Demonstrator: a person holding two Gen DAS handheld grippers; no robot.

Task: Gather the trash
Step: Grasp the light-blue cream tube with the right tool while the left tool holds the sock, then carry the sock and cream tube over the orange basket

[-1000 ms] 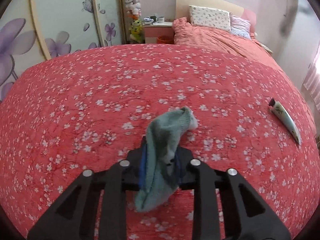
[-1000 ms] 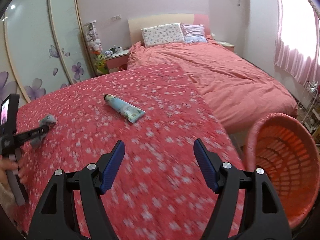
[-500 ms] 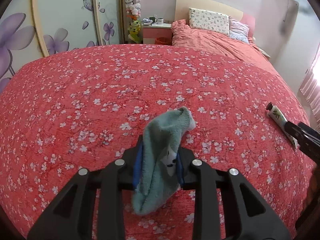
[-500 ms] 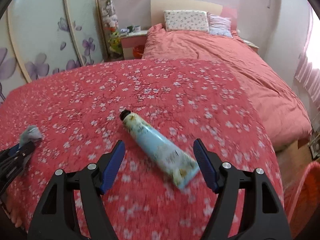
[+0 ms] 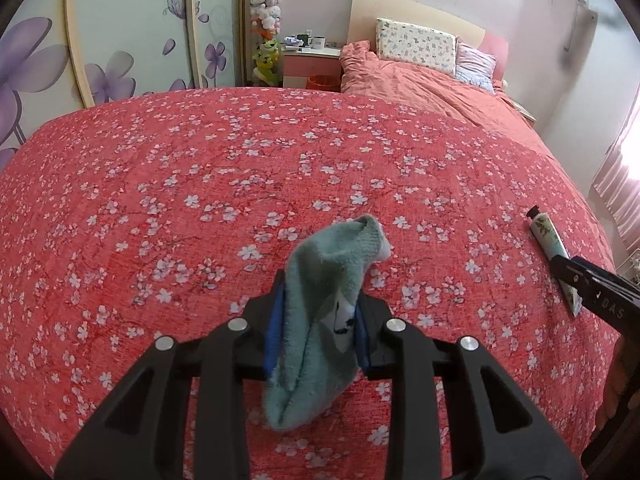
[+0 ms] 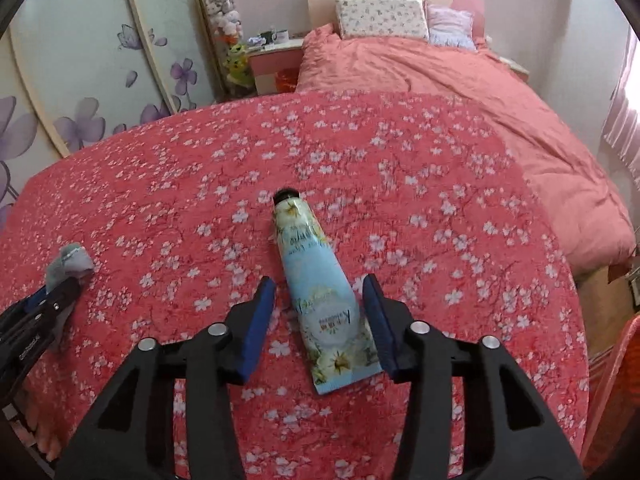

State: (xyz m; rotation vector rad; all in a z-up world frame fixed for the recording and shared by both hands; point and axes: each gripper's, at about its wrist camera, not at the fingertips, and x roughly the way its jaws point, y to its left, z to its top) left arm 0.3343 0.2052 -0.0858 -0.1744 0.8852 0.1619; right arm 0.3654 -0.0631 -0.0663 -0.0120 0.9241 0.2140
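While left tool (image 5: pixel 316 320) pinches sock (image 5: pixel 320 300) | right tool (image 6: pixel 320 320) spread astride tube (image 6: pixel 320 292), label legible only here

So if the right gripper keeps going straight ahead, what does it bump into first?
Probably the pale blue flowery cream tube lying on the red blossom-print bedspread; the open right gripper already straddles its lower end, though depth is unclear.

Black plastic tongs (image 5: pixel 318 320), blue pads (image 6: pixel 260 322), silver screws.
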